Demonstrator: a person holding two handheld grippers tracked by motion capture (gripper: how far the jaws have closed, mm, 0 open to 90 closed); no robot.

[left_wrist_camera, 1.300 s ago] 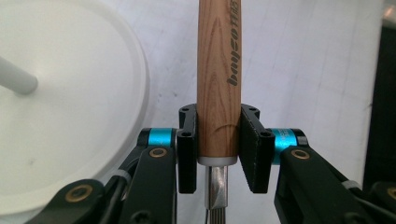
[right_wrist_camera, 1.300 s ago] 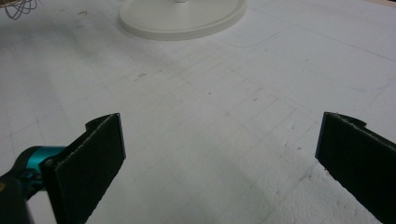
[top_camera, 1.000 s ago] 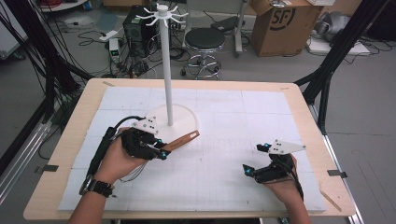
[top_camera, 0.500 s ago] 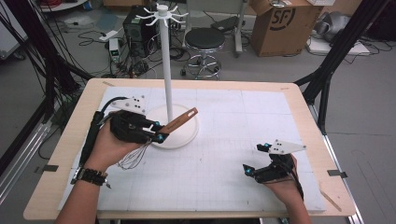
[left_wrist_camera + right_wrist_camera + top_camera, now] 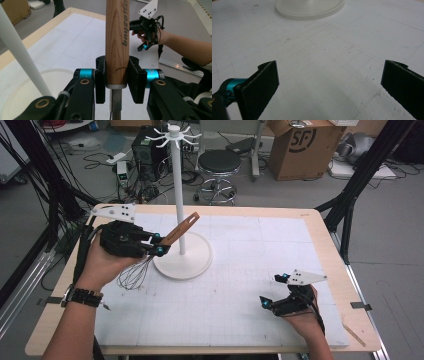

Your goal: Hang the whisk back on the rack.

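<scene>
My left tongs (image 5: 159, 249) clench the whisk (image 5: 117, 42) at its wooden handle, tilted up beside the hook stand (image 5: 176, 195) — likely for hanging. Right tongs (image 5: 274, 303) released, parked near-right on the worktop (image 5: 240, 270).

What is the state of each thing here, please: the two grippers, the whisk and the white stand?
left gripper: shut on the whisk's wooden handle.
right gripper: open, holding nothing, low over the white mat.
whisk: lifted, tilted, handle up beside the stand's pole, wires hanging down.
stand: upright on its round base, hooks at the top bare.
</scene>
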